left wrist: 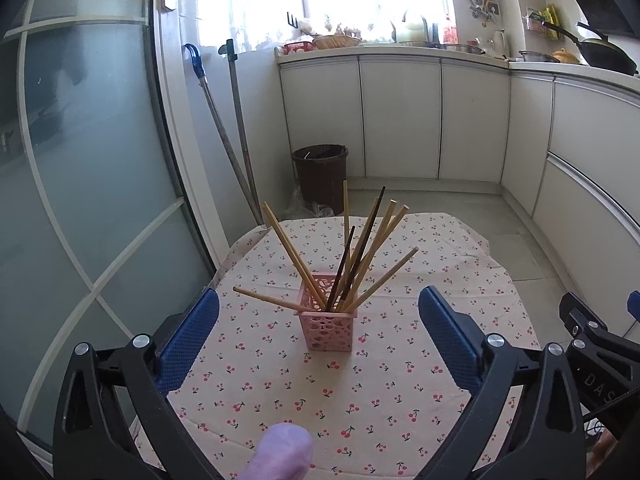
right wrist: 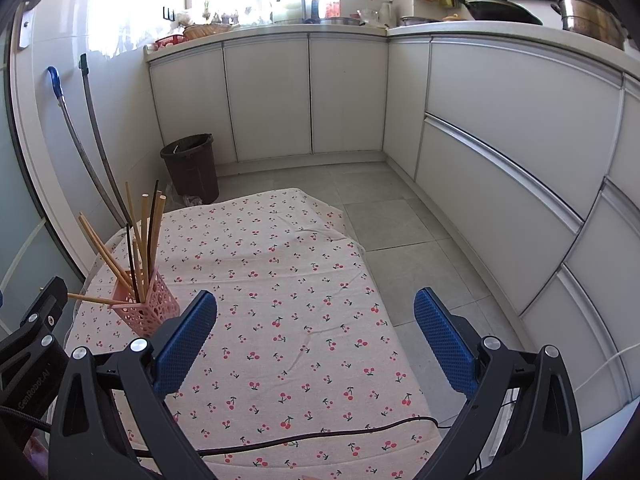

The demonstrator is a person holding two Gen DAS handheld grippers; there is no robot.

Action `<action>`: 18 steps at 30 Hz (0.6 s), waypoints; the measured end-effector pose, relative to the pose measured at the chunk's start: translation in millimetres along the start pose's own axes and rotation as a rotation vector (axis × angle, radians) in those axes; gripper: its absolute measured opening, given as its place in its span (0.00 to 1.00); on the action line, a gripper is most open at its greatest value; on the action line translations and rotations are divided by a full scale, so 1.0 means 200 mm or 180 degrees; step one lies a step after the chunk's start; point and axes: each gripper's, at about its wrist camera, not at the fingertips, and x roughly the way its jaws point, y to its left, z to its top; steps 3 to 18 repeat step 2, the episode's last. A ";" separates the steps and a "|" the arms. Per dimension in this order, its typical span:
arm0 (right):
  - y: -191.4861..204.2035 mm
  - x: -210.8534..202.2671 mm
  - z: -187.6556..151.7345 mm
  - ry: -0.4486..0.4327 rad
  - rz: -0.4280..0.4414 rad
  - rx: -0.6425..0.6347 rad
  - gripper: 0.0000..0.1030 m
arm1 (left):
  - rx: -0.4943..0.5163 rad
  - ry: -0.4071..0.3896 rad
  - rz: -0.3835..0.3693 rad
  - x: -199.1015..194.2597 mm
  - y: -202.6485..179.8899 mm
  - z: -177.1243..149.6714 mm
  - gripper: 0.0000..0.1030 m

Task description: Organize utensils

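A pink perforated holder (left wrist: pixel 327 325) stands upright on the cherry-print tablecloth (left wrist: pixel 420 392). Several wooden and dark chopsticks (left wrist: pixel 362 254) stand fanned out in it. My left gripper (left wrist: pixel 319 304) is open and empty, its blue pads on either side of the holder but nearer the camera. In the right wrist view the holder (right wrist: pixel 149 307) with its chopsticks (right wrist: pixel 143 240) sits at the far left. My right gripper (right wrist: pixel 316 304) is open and empty over bare cloth (right wrist: pixel 304 280), to the right of the holder.
A dark waste bin (left wrist: pixel 320 178) stands beyond the table beside two mop handles (left wrist: pixel 236 136). White cabinets (right wrist: pixel 500 132) run along the back and right. A black cable (right wrist: pixel 304 438) lies across the cloth's near edge. A frosted glass door (left wrist: pixel 80 184) is at the left.
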 end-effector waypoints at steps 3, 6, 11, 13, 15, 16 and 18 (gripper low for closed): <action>0.00 0.00 0.00 0.0002 0.0003 0.0007 0.93 | -0.0016 0.0016 -0.0018 0.00 0.01 0.00 0.93; 0.00 0.00 0.00 0.0002 0.0003 0.0007 0.93 | -0.0016 0.0016 -0.0018 0.00 0.01 0.00 0.93; 0.00 0.00 0.00 0.0002 0.0003 0.0007 0.93 | -0.0016 0.0016 -0.0018 0.00 0.01 0.00 0.93; 0.00 0.00 0.00 0.0002 0.0003 0.0007 0.93 | -0.0016 0.0016 -0.0018 0.00 0.01 0.00 0.93; 0.00 0.00 0.00 0.0002 0.0003 0.0007 0.93 | -0.0016 0.0016 -0.0018 0.00 0.01 0.00 0.93; 0.00 0.00 0.00 0.0002 0.0003 0.0007 0.93 | -0.0016 0.0016 -0.0018 0.00 0.01 0.00 0.93; 0.00 0.00 0.00 0.0002 0.0003 0.0007 0.93 | -0.0016 0.0016 -0.0018 0.00 0.01 0.00 0.93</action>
